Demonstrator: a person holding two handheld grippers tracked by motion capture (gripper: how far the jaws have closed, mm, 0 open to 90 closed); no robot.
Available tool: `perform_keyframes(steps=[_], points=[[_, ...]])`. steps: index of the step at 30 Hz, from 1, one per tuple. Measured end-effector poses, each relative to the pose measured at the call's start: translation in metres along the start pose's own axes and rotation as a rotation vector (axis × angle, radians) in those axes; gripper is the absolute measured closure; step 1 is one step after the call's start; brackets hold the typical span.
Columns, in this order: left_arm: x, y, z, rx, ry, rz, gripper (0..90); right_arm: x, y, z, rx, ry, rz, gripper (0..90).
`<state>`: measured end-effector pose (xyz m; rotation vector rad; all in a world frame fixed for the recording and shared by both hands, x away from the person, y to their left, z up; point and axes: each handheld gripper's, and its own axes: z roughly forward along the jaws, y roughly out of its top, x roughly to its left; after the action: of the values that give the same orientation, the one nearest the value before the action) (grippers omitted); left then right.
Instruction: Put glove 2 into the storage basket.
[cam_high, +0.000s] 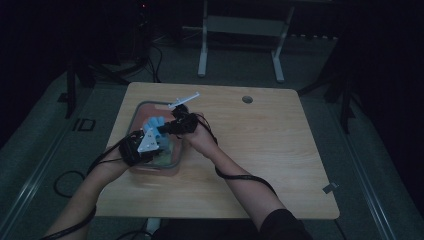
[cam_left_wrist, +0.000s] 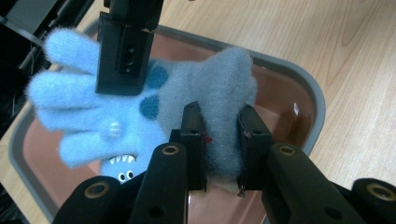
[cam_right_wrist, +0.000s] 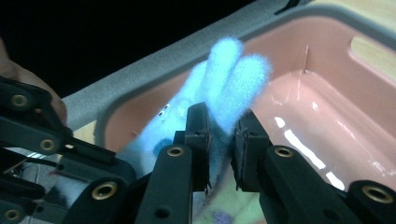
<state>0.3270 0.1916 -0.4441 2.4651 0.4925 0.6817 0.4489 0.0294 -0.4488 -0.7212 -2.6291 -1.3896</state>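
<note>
Glove: a fuzzy light-blue glove with darker blue spots, held stretched between the two claws above the tub.
Left claw: clenched on the glove's grey-blue cuff end.
Right claw: clenched on the glove's fingers, which stick up past its jaws.
Tub: pinkish-brown plastic tub with a grey rim, at about 9 o'clock on the tabletop.
Hands: both forearms reach in from 6 o'clock, meeting over the tub.
</note>
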Motion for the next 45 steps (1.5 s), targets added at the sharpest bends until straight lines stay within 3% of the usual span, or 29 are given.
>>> perform_keyframes(steps=[12, 23, 26, 32, 36, 38, 42, 44, 45], points=[[0.0, -0.01, 0.037, 0.059, -0.045, -0.026, 75.6, -0.019, -0.021, 0.021, 0.069, -0.043, 0.045, 77.9], [0.003, -0.01, 0.048, 0.097, -0.091, -0.069, 75.1, -0.018, -0.023, 0.028, 0.111, -0.074, 0.001, 75.4], [0.004, -0.009, 0.049, 0.102, -0.102, -0.077, 74.7, -0.018, -0.023, 0.028, 0.121, -0.084, -0.011, 72.6], [0.006, -0.009, 0.05, 0.111, -0.111, -0.105, 69.7, -0.021, -0.023, 0.025, 0.121, -0.08, -0.008, 58.3], [0.007, -0.009, 0.047, 0.099, -0.08, -0.13, 57.1, -0.02, -0.022, 0.021, 0.107, -0.064, -0.007, 45.0], [0.009, -0.008, 0.042, 0.086, -0.057, -0.159, 40.0, -0.019, -0.022, 0.019, 0.091, -0.06, -0.02, 39.5], [0.016, -0.008, 0.028, 0.018, -0.031, -0.243, 23.0, -0.017, -0.021, 0.011, 0.073, -0.03, -0.039, 27.6], [0.018, -0.008, 0.024, 0.011, -0.032, -0.267, 13.4, -0.015, -0.02, 0.006, 0.049, -0.017, -0.051, 24.0], [0.018, -0.007, 0.023, 0.01, -0.022, -0.275, 12.7, -0.014, -0.019, 0.004, 0.038, -0.012, -0.053, 22.0]])
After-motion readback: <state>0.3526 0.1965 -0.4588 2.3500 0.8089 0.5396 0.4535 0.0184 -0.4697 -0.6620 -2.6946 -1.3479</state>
